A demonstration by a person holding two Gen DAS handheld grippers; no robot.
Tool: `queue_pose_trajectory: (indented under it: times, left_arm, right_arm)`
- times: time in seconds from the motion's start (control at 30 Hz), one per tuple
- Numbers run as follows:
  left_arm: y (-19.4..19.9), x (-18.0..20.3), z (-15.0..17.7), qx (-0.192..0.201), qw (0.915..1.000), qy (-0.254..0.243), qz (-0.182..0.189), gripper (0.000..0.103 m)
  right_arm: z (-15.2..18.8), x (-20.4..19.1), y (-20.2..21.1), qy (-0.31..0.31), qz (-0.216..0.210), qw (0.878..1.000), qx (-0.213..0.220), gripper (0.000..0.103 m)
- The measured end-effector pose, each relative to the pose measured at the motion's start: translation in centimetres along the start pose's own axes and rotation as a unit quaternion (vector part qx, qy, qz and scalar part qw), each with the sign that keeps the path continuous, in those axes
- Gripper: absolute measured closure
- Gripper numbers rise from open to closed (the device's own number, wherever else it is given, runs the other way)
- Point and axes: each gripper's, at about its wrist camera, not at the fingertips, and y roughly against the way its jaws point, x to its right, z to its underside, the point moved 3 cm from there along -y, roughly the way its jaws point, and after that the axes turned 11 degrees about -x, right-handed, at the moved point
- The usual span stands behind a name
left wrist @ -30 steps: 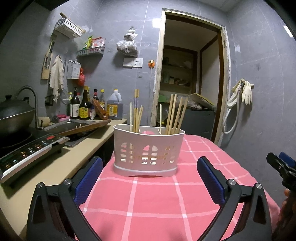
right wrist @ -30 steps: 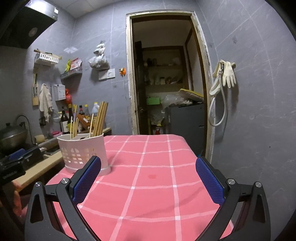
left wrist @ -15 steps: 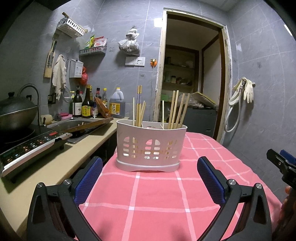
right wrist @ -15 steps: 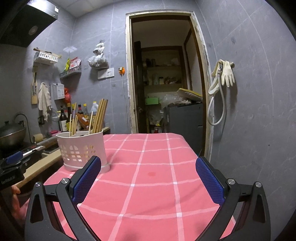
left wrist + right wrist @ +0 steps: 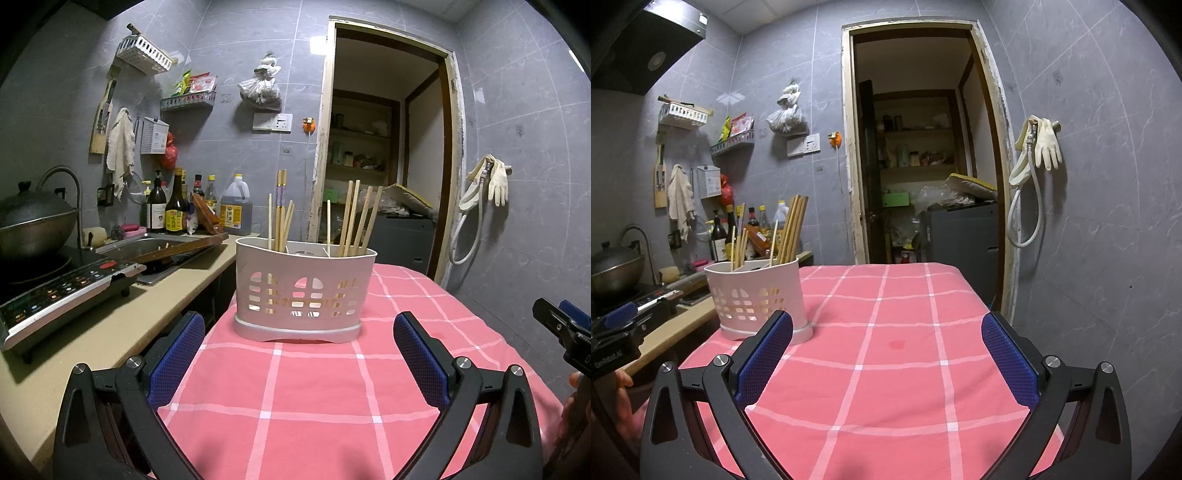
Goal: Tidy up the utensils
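Standing upright on the far left part of the pink checked tablecloth (image 5: 295,398), the white slotted utensil holder (image 5: 305,291) carries the chopsticks (image 5: 356,218): one bunch leans in its left compartment, another in its right, and the middle compartment looks bare of them. The left gripper (image 5: 298,354) hovers just near the holder, its blue-padded fingers (image 5: 177,354) spread wide with nothing between them and the holder centred in the gap, apart from both pads. The right gripper (image 5: 886,358) hangs over the open cloth to the right, fingers (image 5: 1010,356) likewise wide apart and empty; from its view the holder sits at the left, partly behind the left finger. Left of the desk runs a counter (image 5: 107,325) with an induction cooker (image 5: 62,291), a wok (image 5: 31,225) and a sink (image 5: 147,245); bottles (image 5: 175,210) line the far wall.
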Motion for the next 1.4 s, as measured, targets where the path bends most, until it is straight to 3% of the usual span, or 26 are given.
queue_pose_trajectory:
  times: [1.4]
  left_arm:
    - [-0.37, 0.21, 0.37, 0.002, 0.9999, 0.002, -0.011, 0.003]
  right_arm:
    - [0.04, -0.34, -0.04, -0.003, -0.001, 1.000, -0.004, 0.000]
